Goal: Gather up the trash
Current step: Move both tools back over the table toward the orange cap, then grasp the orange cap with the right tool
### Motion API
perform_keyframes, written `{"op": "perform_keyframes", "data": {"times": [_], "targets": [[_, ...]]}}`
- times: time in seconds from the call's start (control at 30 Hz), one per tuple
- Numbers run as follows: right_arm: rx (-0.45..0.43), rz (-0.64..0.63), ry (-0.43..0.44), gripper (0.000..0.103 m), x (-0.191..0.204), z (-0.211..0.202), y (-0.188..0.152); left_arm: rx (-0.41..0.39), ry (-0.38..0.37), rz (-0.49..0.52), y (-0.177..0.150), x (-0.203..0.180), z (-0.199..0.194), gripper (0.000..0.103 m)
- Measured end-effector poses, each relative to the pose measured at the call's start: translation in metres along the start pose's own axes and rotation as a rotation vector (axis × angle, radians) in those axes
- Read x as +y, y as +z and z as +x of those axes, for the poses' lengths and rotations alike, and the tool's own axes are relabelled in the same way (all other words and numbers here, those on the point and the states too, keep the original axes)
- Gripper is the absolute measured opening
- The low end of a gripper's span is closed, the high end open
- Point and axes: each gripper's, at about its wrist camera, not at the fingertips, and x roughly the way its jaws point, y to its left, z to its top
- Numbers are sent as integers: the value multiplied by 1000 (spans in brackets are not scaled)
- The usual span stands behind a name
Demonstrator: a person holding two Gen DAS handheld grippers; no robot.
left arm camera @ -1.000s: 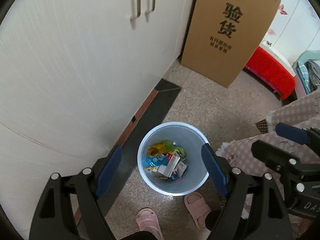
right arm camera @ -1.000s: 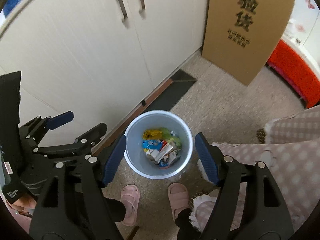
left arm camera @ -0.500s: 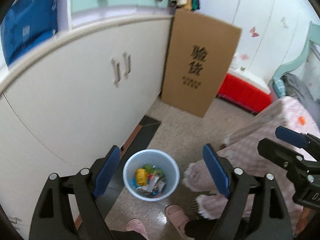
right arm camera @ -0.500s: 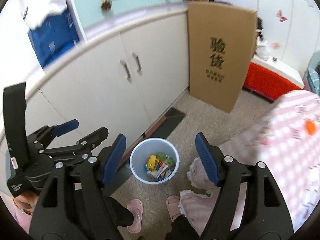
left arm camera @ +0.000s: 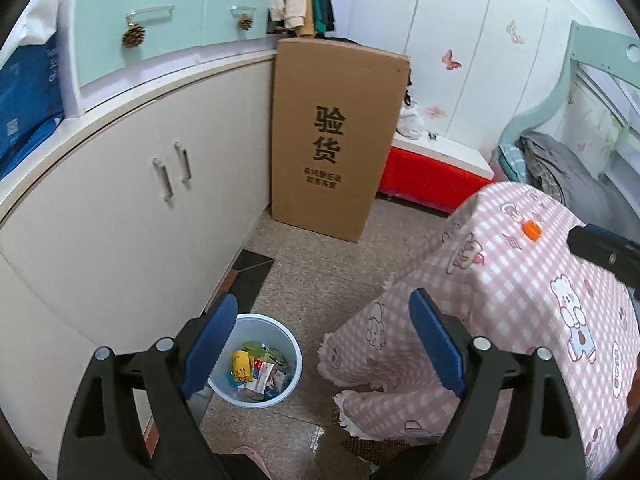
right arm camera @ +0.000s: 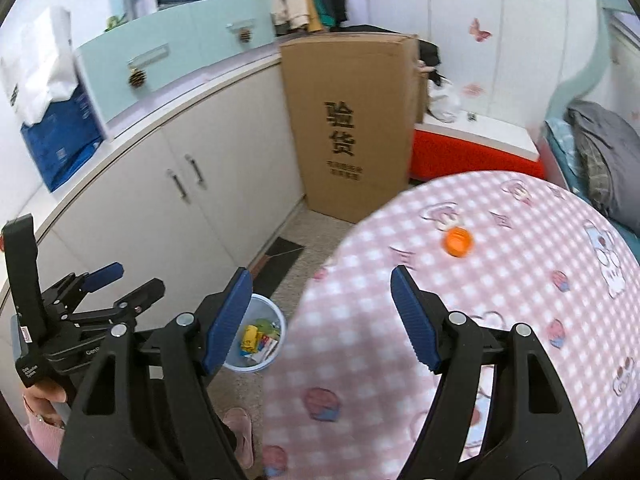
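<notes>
**Left wrist view: both grippers empty, one orange piece left on the table**

Left wrist view shows the left gripper (left arm camera: 320, 344) nearest, its blue pads wide apart and holding nothing; the jaws are opening a little more. Below it on the floor stands the pale blue trash bin (left arm camera: 294, 364), already holding wrappers (left arm camera: 256, 368), close to the white cabinet (left arm camera: 132, 216). The right gripper (right arm camera: 322, 312) is also spread open and empty, above the near edge of the table (right arm camera: 500, 320) with its pink checked cloth. Both grippers point slanting downward. A hand (right arm camera: 42, 400) in a pink sleeve holds the left gripper's handle at the low left of the right wrist view.

Farther on the table, toward its far edge, lies a small orange cap (right arm camera: 458, 241), alone on the cloth. I judge it is the next trash: light, stiff and smooth, so it can slip or roll. It is best pinched across its round sides, pads low to the cloth.

Behind stands a tall cardboard box (left arm camera: 340, 140).
</notes>
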Motion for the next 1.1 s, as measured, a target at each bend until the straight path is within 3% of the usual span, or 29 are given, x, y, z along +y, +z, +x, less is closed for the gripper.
{"op": "perform_keyframes", "data": {"times": [0.3, 0.6, 0.73, 0.83, 0.97, 1.1], "targets": [[-16, 52, -64, 71, -35, 1, 4, 21, -5, 3, -5, -2, 7, 86], [80, 73, -220, 70, -77, 56, 16, 50, 37, -30, -8, 15, 21, 86], [141, 81, -249, 55, -90, 88, 28, 55, 51, -50, -2, 23, 30, 86], [176, 102, -308, 54, -102, 108, 30, 56, 61, -82, 3, 28, 41, 86], [183, 138, -266, 29, -114, 116, 26, 69, 68, -116, 4, 36, 52, 86], [150, 82, -254, 29, -96, 109, 21, 84, 72, -129, -3, 42, 57, 86]]}}
